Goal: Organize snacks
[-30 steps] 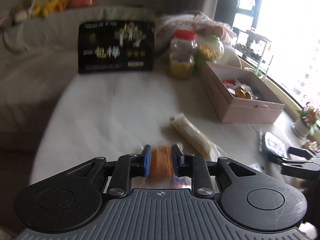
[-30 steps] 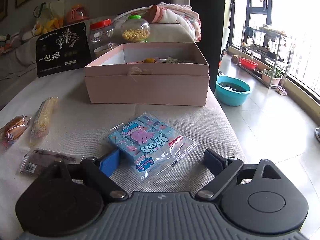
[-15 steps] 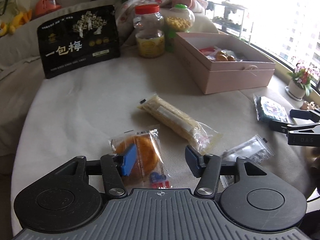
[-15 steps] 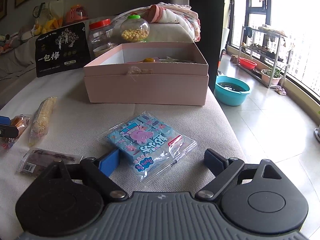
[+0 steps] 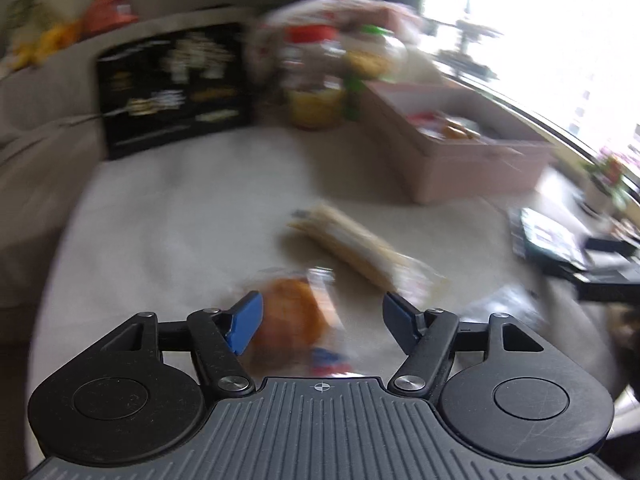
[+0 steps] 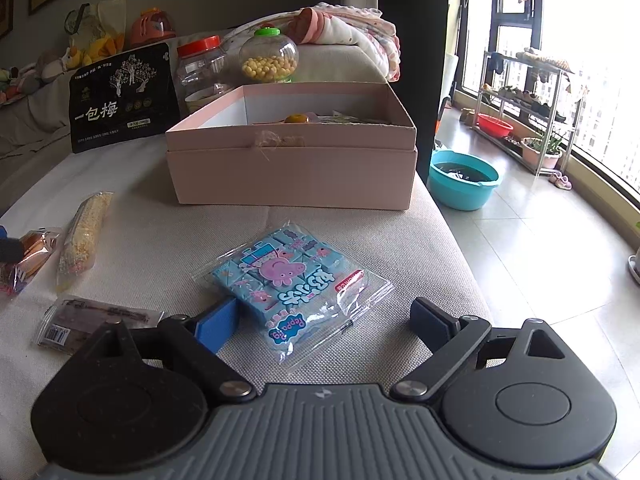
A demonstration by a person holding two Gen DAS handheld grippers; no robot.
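Note:
My left gripper (image 5: 322, 322) is open over the orange cake packet (image 5: 290, 320), which lies on the cloth between its blue fingers; the view is blurred. A long yellow snack stick (image 5: 352, 246) lies just beyond. My right gripper (image 6: 326, 322) is open around the near end of the blue Peppa Pig packet (image 6: 288, 276), which lies flat on the cloth. The open pink box (image 6: 292, 160) stands behind it and holds some snacks. The orange packet (image 6: 28, 254) and the yellow stick (image 6: 84, 232) show at the left of the right wrist view.
A dark packet (image 6: 92, 318) lies at the near left. A black plum bag (image 6: 122, 96), a red-lidded jar (image 6: 202, 70) and a green-lidded jar (image 6: 270, 58) stand behind the box. The table's right edge drops to the floor with a teal basin (image 6: 464, 178).
My left gripper let go of the orange packet, opened wide, and is now moving, blurring its view. My right gripper has stayed open around the blue packet.

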